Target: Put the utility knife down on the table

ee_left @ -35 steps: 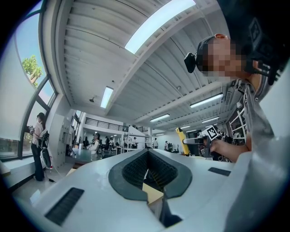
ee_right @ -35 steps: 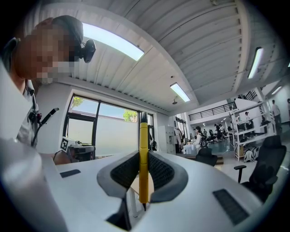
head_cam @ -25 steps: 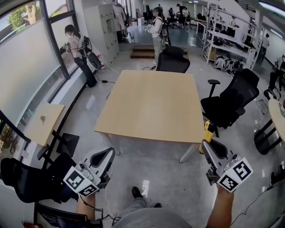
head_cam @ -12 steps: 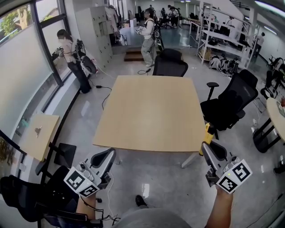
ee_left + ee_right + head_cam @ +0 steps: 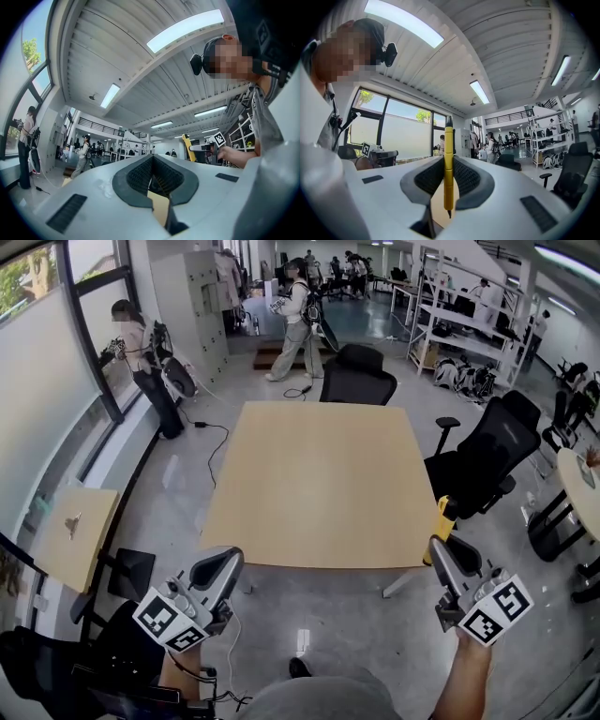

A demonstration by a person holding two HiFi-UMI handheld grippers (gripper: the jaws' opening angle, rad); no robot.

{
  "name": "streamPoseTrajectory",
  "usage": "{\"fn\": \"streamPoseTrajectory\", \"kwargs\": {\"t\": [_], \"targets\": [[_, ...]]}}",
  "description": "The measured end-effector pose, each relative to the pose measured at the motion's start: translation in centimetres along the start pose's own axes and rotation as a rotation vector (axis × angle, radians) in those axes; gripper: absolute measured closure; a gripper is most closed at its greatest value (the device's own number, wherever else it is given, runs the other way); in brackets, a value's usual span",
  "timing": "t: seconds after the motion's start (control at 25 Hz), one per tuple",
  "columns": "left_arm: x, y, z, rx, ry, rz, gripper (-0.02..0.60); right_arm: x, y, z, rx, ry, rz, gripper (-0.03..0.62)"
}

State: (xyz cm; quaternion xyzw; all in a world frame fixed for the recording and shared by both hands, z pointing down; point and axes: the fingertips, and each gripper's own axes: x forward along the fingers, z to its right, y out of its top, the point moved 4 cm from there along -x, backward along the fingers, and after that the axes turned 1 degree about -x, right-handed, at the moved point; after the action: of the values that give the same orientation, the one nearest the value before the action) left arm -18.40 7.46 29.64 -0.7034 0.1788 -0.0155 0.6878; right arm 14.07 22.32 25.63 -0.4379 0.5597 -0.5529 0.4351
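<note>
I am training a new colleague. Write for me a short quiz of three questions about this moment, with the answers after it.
1. True or false: the utility knife already lies on the table.
2. Which gripper holds the knife? A. left B. right C. neither
3. Fill in: the knife's body is ___ in colour.

Key
1. False. The wooden table is bare, and the knife stands upright between jaws.
2. B. The right gripper is shut on the knife, near the table's right front corner. The left gripper has nothing between its jaws.
3. Yellow.
</note>
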Motion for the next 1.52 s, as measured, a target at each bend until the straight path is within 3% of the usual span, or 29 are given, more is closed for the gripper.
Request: {"fn": "streamPoseTrajectory", "kwargs": {"t": [0.48,0.88,1.52], "targets": [[-1.5,-0.3,-3.8,-0.017,0.024,0.001,0.577,4.3,0.0,-0.9,-0.003,0.015,-0.017,0.533],[0.1,-0.9,-5.7,-0.006,0.027,-0.01,0.577,6.9,-0.7,0.9,0.008,0.027,-0.004,0.533],[8.6,-2.6,-12.1,-0.002,0.095,-0.018,0.577,15.8,-1.9,10.7,0.033,0.098,-0.023,0.533]]}}
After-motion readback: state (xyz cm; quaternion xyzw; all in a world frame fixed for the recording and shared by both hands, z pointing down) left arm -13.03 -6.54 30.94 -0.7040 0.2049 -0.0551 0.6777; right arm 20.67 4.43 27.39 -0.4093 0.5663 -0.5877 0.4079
